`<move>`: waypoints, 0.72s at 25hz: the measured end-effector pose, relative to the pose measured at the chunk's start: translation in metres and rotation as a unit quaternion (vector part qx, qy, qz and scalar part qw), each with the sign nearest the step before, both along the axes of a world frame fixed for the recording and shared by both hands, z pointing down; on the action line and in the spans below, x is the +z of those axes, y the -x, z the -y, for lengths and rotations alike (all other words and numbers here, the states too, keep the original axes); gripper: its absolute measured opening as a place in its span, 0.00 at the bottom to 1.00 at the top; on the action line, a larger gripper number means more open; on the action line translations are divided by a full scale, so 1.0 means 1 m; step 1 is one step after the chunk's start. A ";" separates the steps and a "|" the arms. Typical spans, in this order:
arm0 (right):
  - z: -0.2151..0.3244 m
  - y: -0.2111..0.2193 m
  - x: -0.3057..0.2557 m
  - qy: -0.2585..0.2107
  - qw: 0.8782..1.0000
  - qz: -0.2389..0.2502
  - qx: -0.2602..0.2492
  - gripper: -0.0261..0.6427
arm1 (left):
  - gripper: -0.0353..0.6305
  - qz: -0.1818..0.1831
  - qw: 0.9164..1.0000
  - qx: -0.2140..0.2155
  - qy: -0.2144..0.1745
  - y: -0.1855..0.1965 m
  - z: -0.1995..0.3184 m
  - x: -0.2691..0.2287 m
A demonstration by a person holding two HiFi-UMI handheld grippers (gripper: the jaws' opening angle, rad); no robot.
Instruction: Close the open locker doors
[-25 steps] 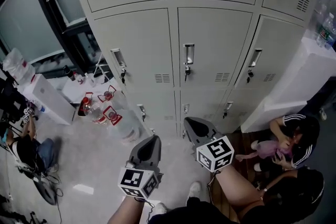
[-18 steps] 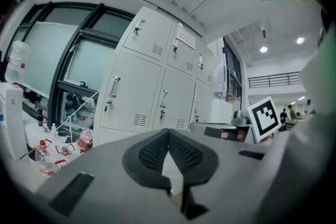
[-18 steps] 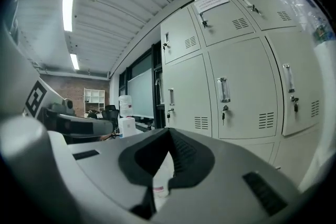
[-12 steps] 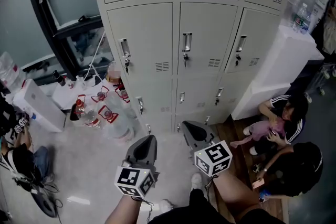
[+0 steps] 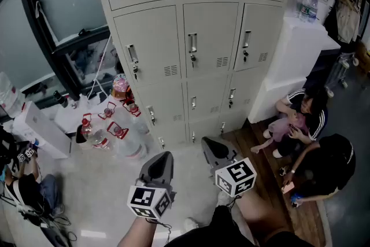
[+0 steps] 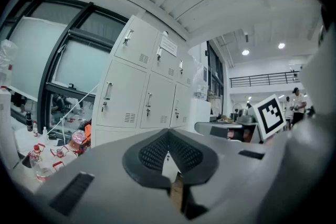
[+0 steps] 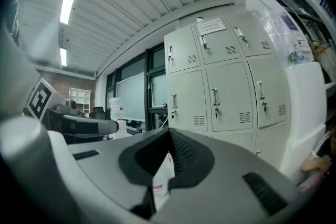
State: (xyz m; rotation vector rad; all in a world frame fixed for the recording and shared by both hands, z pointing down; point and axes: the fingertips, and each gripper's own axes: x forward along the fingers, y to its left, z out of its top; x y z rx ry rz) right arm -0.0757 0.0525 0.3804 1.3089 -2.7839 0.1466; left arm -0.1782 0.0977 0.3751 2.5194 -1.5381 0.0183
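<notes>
Both closed, empty, left claw (image 5: 163,158), right claw (image 5: 209,143), ribbed pads (image 6: 152,152), vented metal lockers (image 5: 196,37)

Lockers (image 5: 196,43) ahead, bottles (image 5: 110,131) at left, people (image 5: 305,120) at right

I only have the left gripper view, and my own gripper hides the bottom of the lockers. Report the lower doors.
Observer: In the head view the lower locker doors all sit flush. None stands open that I can see.
Operator: Now the state of the right gripper.
Observer: Its own view shows the fingers closed together, with nothing held between them.
Operator: Say what is right of those doors.
Observer: Two people sit on the wooden floor there, beside a white cabinet.
</notes>
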 end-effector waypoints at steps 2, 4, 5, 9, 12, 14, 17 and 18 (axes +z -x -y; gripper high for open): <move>-0.008 -0.001 -0.003 -0.003 1.000 0.000 0.002 0.04 | 0.06 -0.001 1.000 0.001 0.000 0.000 -0.007 -0.001; -0.014 -0.002 -0.006 -0.006 1.000 -0.001 0.003 0.04 | 0.06 -0.002 1.000 0.002 0.000 0.000 -0.011 -0.002; -0.016 -0.002 -0.007 -0.007 1.000 -0.001 0.002 0.04 | 0.06 -0.002 1.000 0.003 0.000 -0.001 -0.013 -0.002; -0.023 -0.004 -0.008 -0.004 1.000 0.000 0.002 0.04 | 0.06 -0.003 1.000 0.004 0.001 -0.004 -0.017 -0.005; -0.024 -0.005 -0.009 -0.005 1.000 -0.001 0.001 0.04 | 0.06 -0.002 1.000 0.006 -0.002 -0.006 -0.017 -0.007; -0.025 -0.004 -0.009 -0.005 1.000 -0.001 0.001 0.04 | 0.06 -0.003 1.000 0.005 -0.003 -0.005 -0.017 -0.007; -0.027 -0.003 -0.007 -0.005 1.000 -0.003 0.002 0.04 | 0.06 -0.005 1.000 0.005 -0.004 -0.003 -0.016 -0.006; -0.028 -0.002 -0.006 -0.005 1.000 -0.004 0.002 0.04 | 0.06 -0.005 1.000 0.005 -0.004 -0.003 -0.017 -0.005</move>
